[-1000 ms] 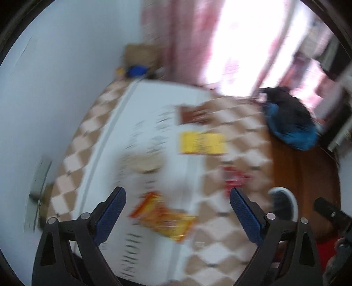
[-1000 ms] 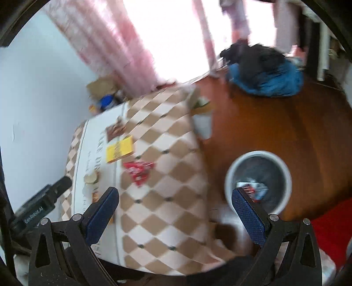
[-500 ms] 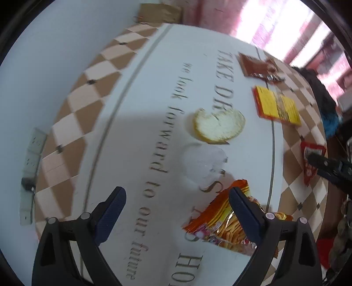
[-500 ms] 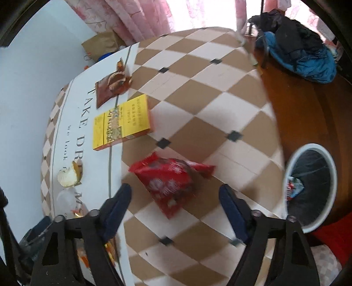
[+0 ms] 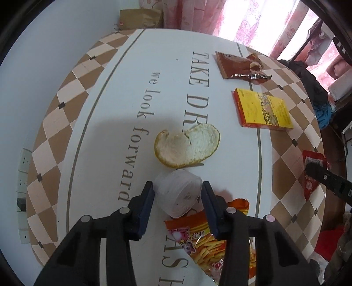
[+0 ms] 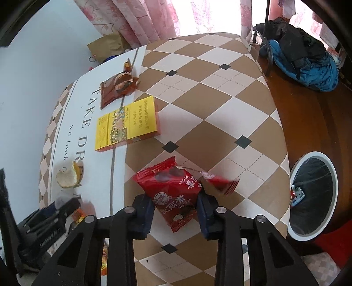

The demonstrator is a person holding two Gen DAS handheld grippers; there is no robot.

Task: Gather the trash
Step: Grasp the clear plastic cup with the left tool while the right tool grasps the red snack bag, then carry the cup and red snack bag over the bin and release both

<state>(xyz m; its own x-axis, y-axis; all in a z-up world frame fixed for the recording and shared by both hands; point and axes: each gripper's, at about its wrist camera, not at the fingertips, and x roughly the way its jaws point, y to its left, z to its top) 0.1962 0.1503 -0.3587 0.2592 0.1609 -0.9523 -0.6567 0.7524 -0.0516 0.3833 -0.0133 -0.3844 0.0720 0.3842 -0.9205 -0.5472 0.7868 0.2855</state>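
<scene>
My left gripper (image 5: pixel 177 194) is shut on a clear plastic cup (image 5: pixel 178 193) lying on the white part of the tablecloth. An orange peel (image 5: pixel 187 146) lies just beyond it and an orange chip bag (image 5: pixel 211 237) just to its right. My right gripper (image 6: pixel 175 205) is shut on a red snack packet (image 6: pixel 173 193) on the checkered cloth. A yellow box (image 6: pixel 127 124) and a brown wrapper (image 6: pixel 115 89) lie farther back. A white-rimmed bin (image 6: pixel 312 193) with some trash stands on the floor to the right.
The round table (image 6: pixel 220 105) ends at the right over a brown wooden floor. A blue and black heap of clothes (image 6: pixel 301 59) lies by the pink curtains. A paper bag (image 5: pixel 140 18) stands behind the table. A wall socket (image 5: pixel 23 158) is at the left.
Both grippers have come down to the table and closed: the left on the clear cup, the right on the red packet. Earlier both were wide open above the table.
</scene>
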